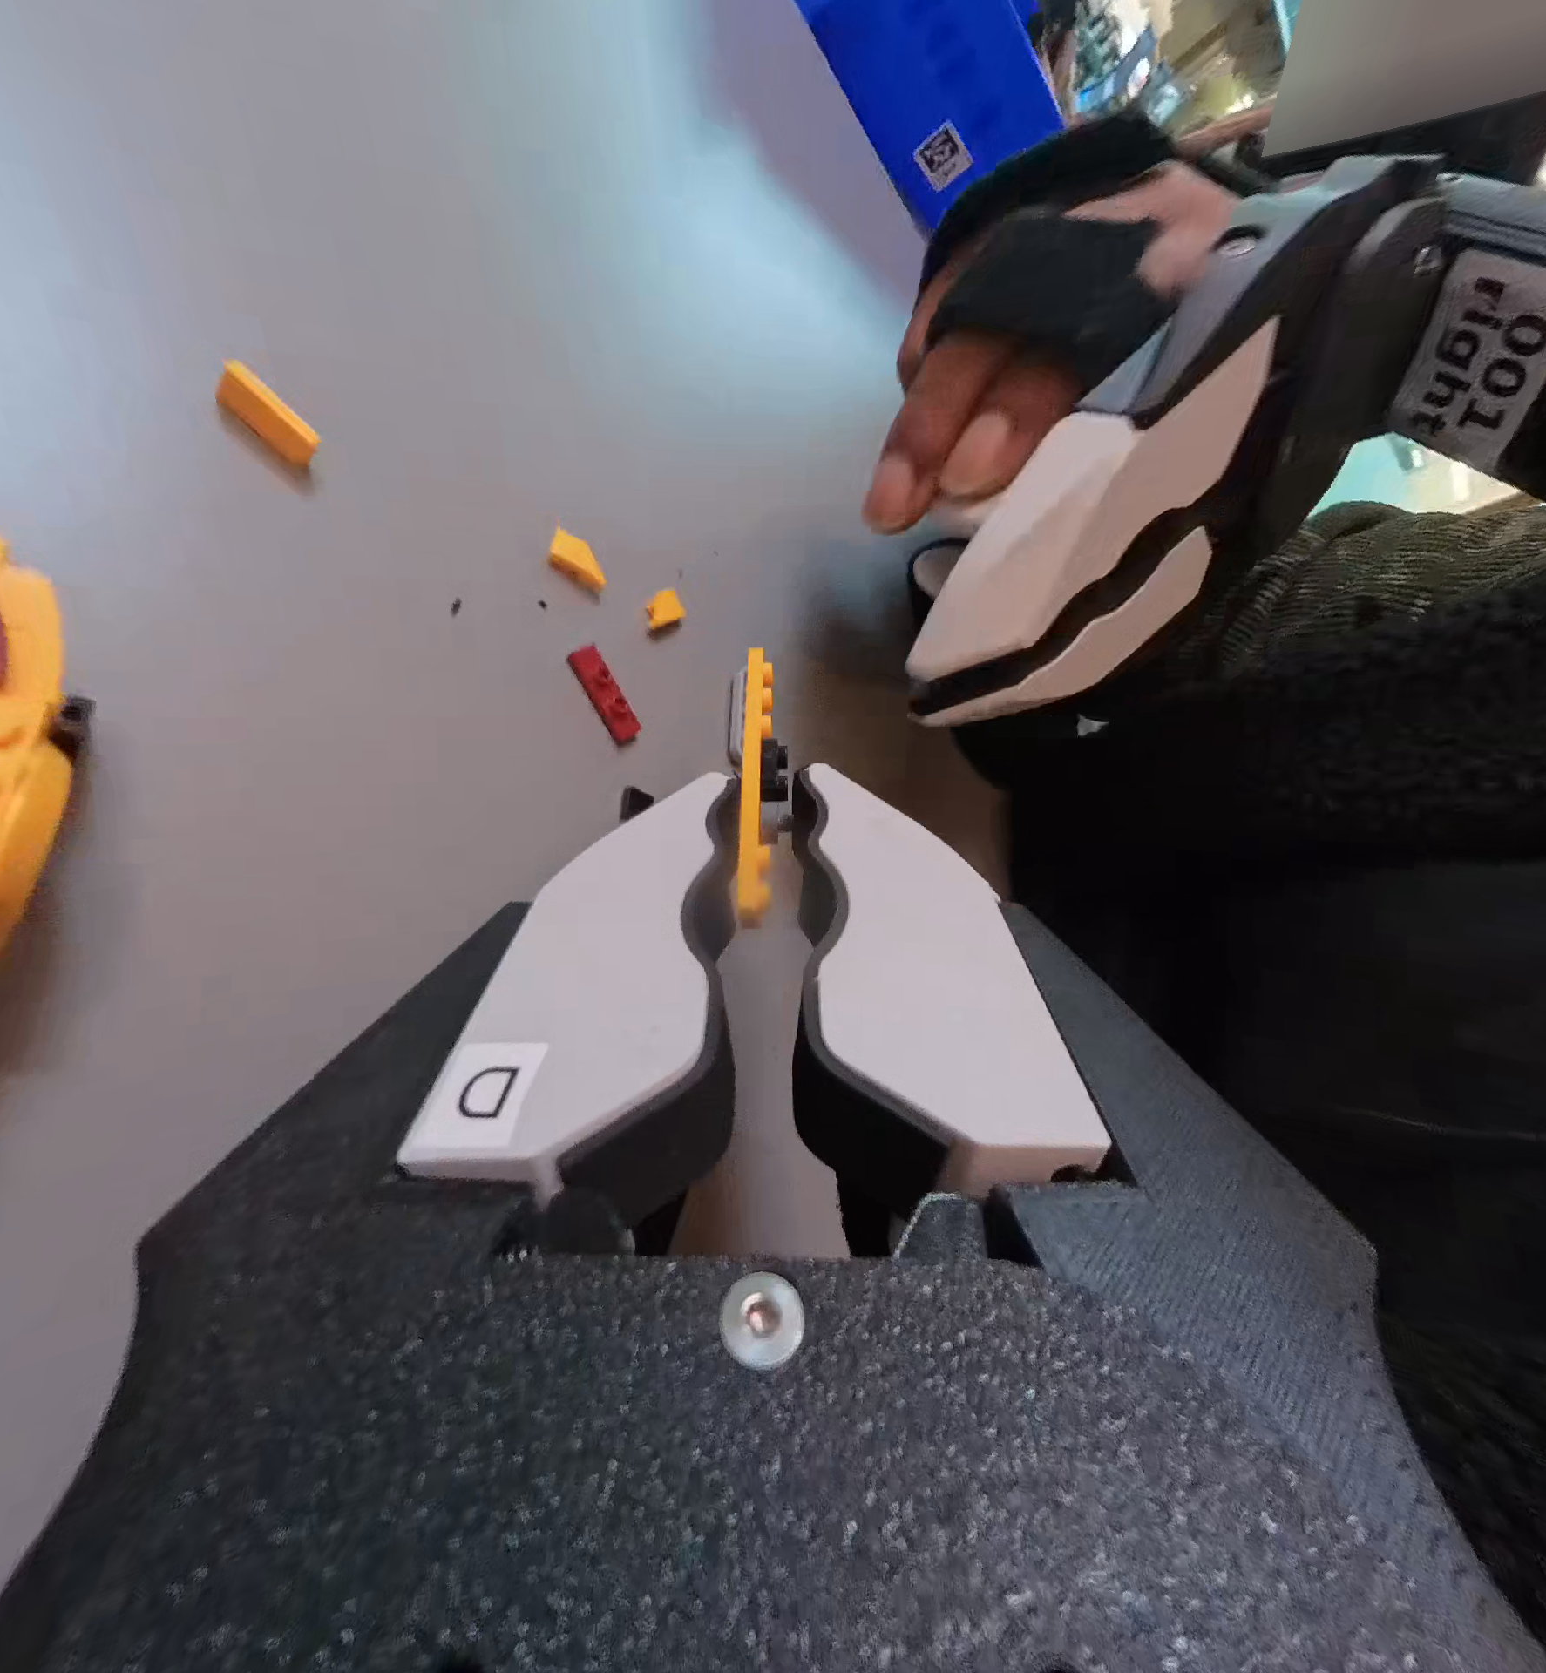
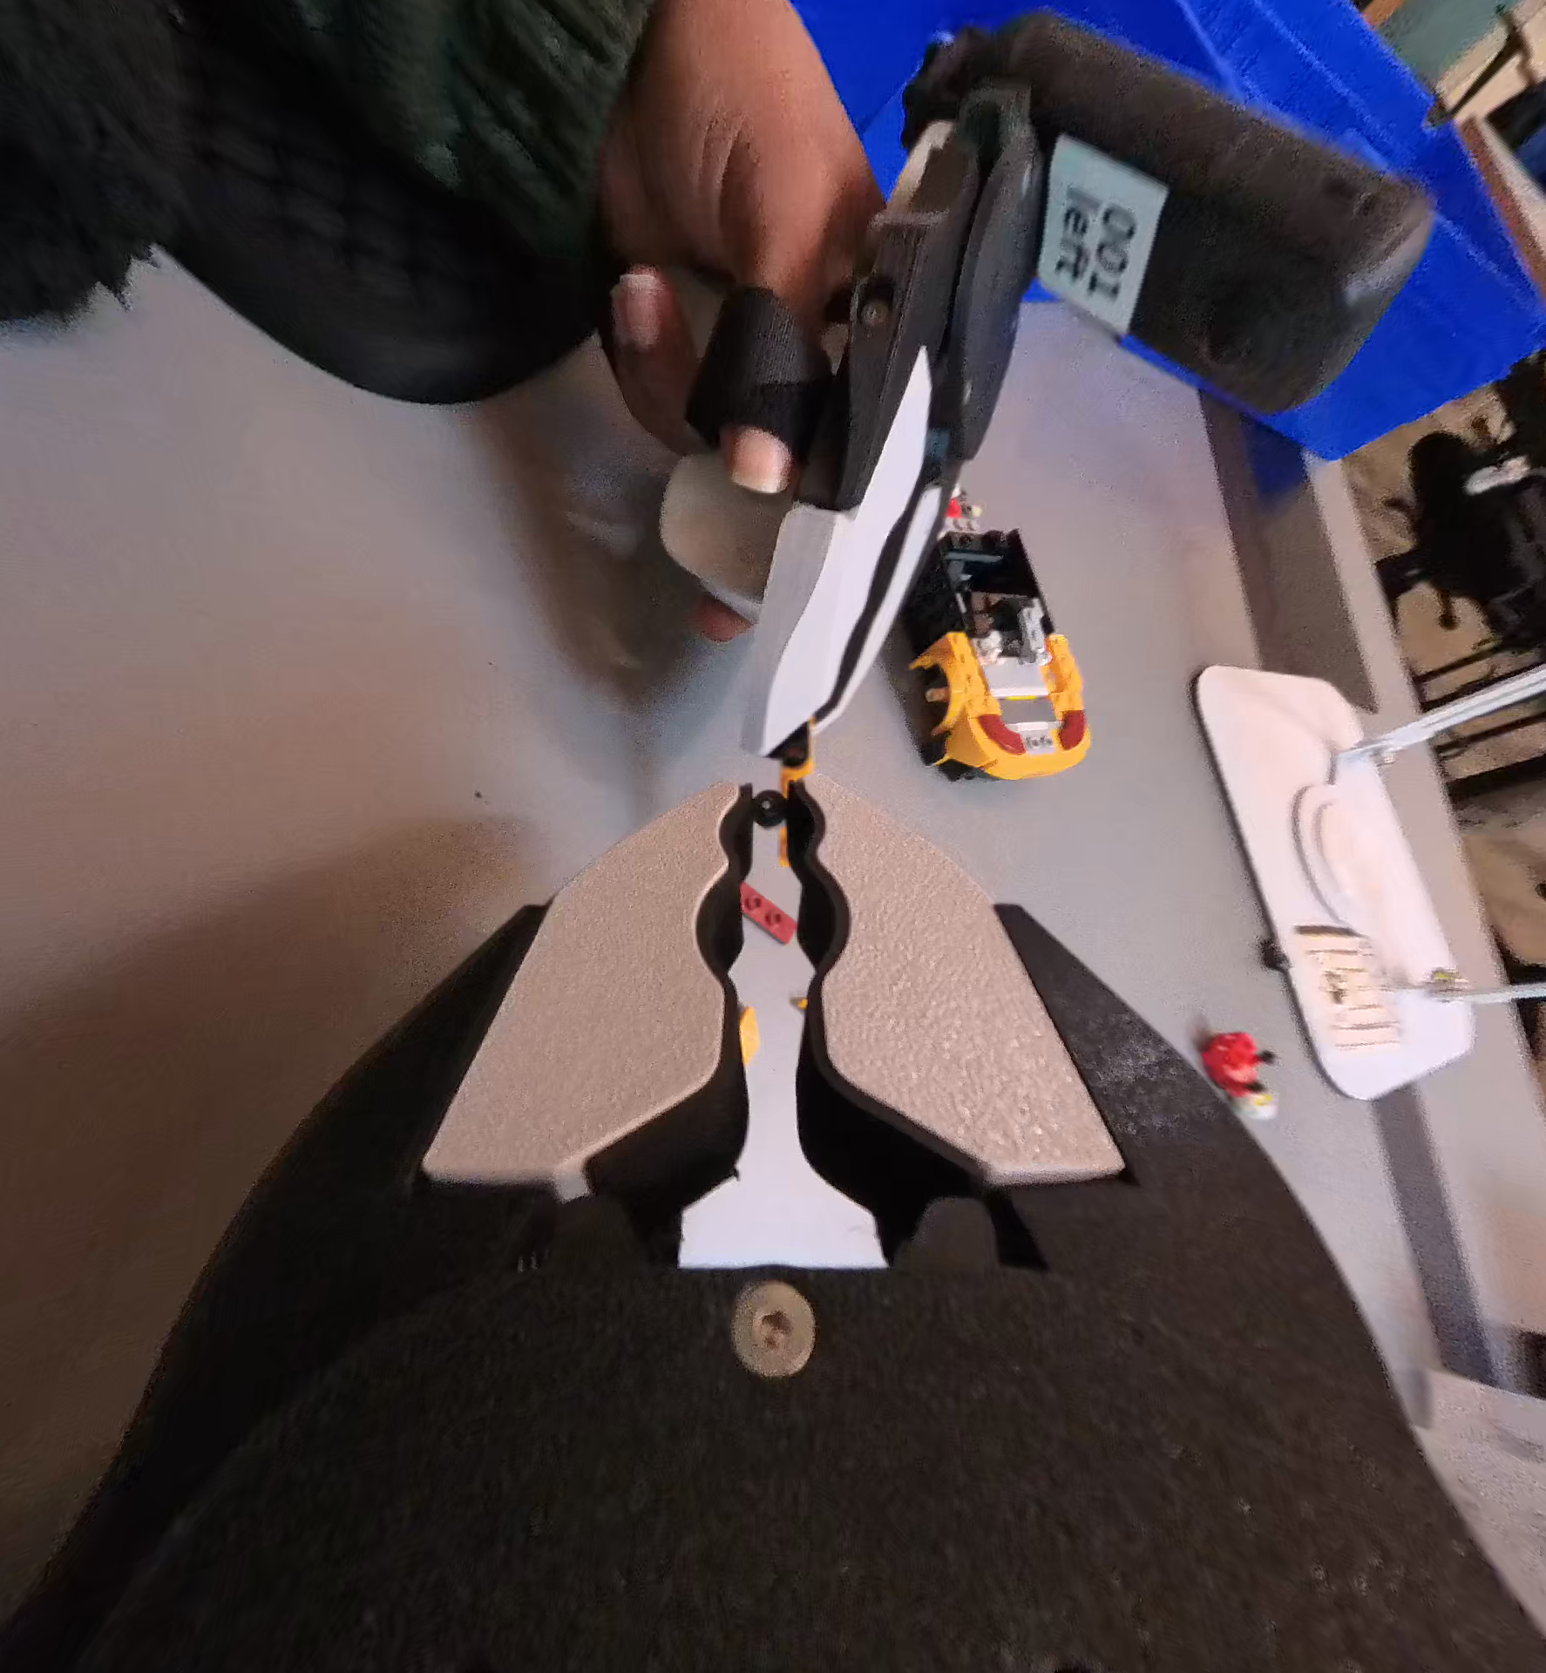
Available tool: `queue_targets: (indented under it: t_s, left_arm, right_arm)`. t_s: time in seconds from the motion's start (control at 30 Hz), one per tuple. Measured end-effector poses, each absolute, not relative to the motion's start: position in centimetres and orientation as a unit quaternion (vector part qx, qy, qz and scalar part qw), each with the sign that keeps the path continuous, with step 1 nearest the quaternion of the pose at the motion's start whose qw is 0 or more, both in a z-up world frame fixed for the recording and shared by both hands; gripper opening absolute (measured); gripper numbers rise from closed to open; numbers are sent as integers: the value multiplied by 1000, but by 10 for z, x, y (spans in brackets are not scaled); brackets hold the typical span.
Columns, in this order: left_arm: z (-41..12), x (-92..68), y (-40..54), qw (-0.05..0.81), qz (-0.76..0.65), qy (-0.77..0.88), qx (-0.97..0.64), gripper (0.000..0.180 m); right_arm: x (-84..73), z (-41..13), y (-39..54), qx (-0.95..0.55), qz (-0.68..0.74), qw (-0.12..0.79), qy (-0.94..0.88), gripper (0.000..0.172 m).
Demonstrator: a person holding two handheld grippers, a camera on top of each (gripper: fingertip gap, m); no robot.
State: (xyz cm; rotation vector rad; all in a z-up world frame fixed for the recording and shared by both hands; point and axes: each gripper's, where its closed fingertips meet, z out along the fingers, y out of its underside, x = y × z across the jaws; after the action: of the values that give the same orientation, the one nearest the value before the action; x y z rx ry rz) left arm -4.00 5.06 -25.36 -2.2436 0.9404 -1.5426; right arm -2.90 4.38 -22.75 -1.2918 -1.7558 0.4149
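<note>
My left gripper [image 1: 765, 797] was clamped on a thin yellow studded brick plate [image 1: 754, 815] carrying small black and grey bricks, held edge-up above the grey tabletop [image 1: 344, 226]. My right gripper [image 2: 771, 804] pinched a small black round piece [image 2: 766, 807] at that plate's end. On the table lay a red flat brick [image 1: 605, 693], yellow sloped pieces [image 1: 577, 559] and, farther right, a yellow brick car [image 2: 1000, 688].
</note>
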Motion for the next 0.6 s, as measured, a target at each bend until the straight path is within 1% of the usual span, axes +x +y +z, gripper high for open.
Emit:
queue_targets:
  t_s: [0.03,0.13,0.4,0.53,0.6]
  left_arm:
    - [-252,-42,55,140,-526,321,-775,10]
    - [-249,-50,60,145,-546,295,-771,10]
    - [-245,-54,55,149,-565,296,-756,10]
    - [-263,-50,48,144,-519,324,-778,10]
    - [-267,-50,46,139,-510,329,-783,11]
  right_arm:
    - [-31,-230,43,-525,184,439,-705,7]
    - [-34,-235,42,-537,210,424,-699,7]
    - [-35,-280,67,-605,166,375,-682,8]
    - [-38,-280,70,-613,168,377,-674,18]
    - [-40,-274,69,-611,180,388,-666,20]
